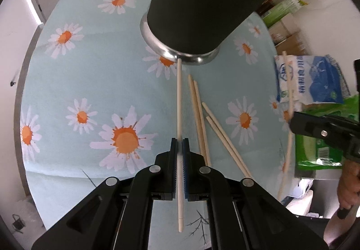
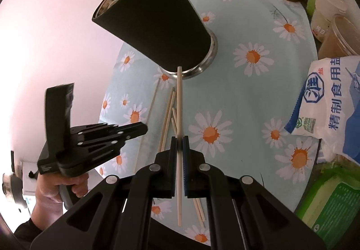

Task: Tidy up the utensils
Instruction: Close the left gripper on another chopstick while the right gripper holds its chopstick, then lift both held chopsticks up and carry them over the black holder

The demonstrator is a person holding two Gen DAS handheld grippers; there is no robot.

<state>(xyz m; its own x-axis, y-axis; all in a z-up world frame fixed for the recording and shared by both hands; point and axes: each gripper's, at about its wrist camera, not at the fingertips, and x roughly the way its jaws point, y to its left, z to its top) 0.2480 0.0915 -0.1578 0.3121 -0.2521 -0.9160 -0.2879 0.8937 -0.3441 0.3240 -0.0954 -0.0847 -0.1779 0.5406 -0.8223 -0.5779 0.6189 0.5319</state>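
Pale wood shows in the left wrist view: the left gripper has its jaws pinching a single light wooden chopstick whose tip reaches the steel base of a tall black utensil holder. Four tan wooden chopsticks lie loose on the daisy-print surface just beside it.

From the right wrist, the right gripper likewise clamps one pale chopstick pointing at the holder. A white-and-blue salt bag reads "精制食用盐".
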